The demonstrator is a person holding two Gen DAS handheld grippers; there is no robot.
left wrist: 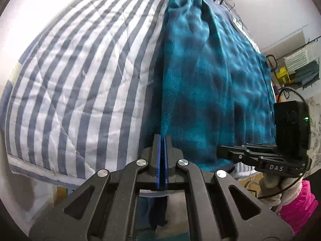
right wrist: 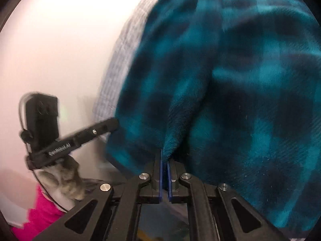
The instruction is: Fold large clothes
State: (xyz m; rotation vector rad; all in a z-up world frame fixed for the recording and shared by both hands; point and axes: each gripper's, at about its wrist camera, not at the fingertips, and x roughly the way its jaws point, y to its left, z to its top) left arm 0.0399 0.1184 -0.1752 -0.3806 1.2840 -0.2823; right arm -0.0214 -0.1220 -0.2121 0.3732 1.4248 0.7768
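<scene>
A blue-and-white striped quilt (left wrist: 76, 84) covers the bed, with a drying rack (left wrist: 303, 60) at three o'clock against the far wall. A teal plaid fleece garment (left wrist: 210, 76) lies on the quilt from twelve o'clock toward six, its near hem hanging over the edge. The left gripper (left wrist: 162, 140) has its jaws pressed together at that hem; whether cloth sits between them cannot be told. The right gripper (right wrist: 165, 156) pinches a raised ridge of fleece (right wrist: 172, 136). A person's gloved hand (right wrist: 66, 182) in a pink sleeve (right wrist: 40, 214) carries the left tool. The risk: the shallow right-hand pinch slips free on lifting, or the quilt comes up with it
</scene>
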